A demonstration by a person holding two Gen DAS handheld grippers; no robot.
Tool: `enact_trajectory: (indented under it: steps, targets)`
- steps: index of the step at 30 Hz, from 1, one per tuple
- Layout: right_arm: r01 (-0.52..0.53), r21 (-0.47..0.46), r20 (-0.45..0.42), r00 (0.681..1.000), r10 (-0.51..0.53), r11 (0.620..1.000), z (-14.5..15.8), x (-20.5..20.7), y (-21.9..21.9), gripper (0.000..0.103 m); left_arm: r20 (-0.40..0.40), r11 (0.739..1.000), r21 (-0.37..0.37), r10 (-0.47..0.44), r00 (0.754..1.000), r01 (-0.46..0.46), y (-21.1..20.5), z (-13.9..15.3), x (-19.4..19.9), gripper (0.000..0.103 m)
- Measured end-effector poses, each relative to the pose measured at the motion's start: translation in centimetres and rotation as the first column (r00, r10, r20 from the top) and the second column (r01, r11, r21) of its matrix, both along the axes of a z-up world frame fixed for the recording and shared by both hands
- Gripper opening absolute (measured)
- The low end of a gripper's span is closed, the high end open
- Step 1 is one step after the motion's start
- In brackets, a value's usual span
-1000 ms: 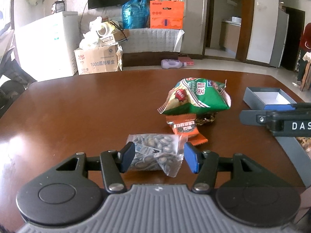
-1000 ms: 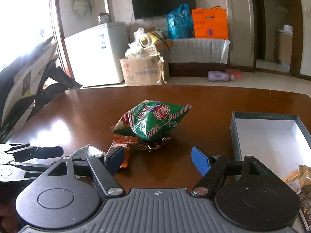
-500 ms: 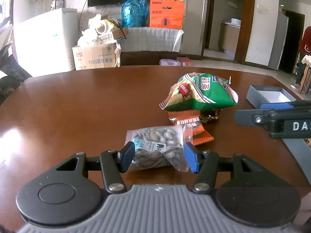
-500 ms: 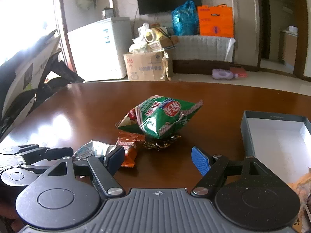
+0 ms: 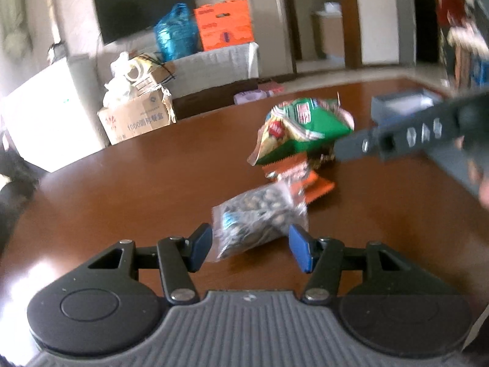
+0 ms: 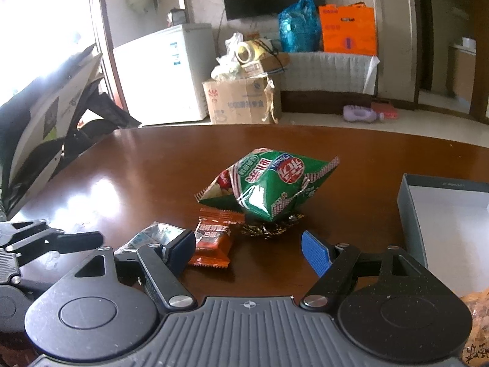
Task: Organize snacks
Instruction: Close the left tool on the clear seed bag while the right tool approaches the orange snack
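Note:
A clear bag of seeds (image 5: 259, 217) lies on the brown table, just ahead of my open left gripper (image 5: 253, 249), its near end between the blue pads. An orange snack packet (image 5: 302, 180) lies behind it, and a green chip bag (image 5: 302, 125) rests on a gold-wrapped item. In the right wrist view my right gripper (image 6: 248, 252) is open and empty, with the orange packet (image 6: 212, 246) by its left pad and the green bag (image 6: 269, 188) ahead. The seed bag (image 6: 152, 234) shows partly behind the left finger.
A grey box with a white inside (image 6: 446, 214) stands at the right of the table; it also shows in the left wrist view (image 5: 403, 101). The left gripper's fingers (image 6: 55, 240) reach in at the right wrist view's left. A snack bag (image 6: 476, 312) lies at the lower right edge.
The left wrist view has tilted and pulled back, blurred by motion; the seed bag now lies further ahead of the pads. The right gripper has edged toward the snacks.

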State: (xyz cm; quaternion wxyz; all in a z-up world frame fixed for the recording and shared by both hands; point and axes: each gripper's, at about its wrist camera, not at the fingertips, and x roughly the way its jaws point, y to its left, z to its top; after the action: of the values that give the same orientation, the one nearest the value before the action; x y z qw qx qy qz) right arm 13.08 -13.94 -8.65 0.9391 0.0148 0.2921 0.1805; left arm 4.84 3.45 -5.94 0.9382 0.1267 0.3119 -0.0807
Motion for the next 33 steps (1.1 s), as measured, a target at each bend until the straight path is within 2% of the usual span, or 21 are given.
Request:
enact_trajectory:
  steps: [8,15,24,33]
  targets:
    - [0.01,0.019,-0.023,1.0,-0.01,1.0,-0.3,0.7,-0.2,0.077,-0.036,1.0,0.003,-0.017,0.999,0.017,1.1,-1.3,1.0,0.055]
    - [0.004,0.054,-0.053,0.999,-0.001,0.999,-0.8,1.4,1.0,0.077,-0.019,0.998,0.029,-0.055,0.998,0.055,0.4,-1.9,1.5,0.055]
    - [0.01,0.089,-0.1,0.995,-0.001,0.996,-1.8,2.7,3.0,0.077,-0.016,0.995,0.024,-0.099,0.995,0.099,-0.4,-2.4,2.5,0.055]
    - [0.03,0.084,-0.095,0.995,-0.022,0.996,-2.4,3.6,4.3,0.076,0.013,0.995,-0.017,-0.099,0.995,0.099,0.9,-2.4,3.7,0.055]
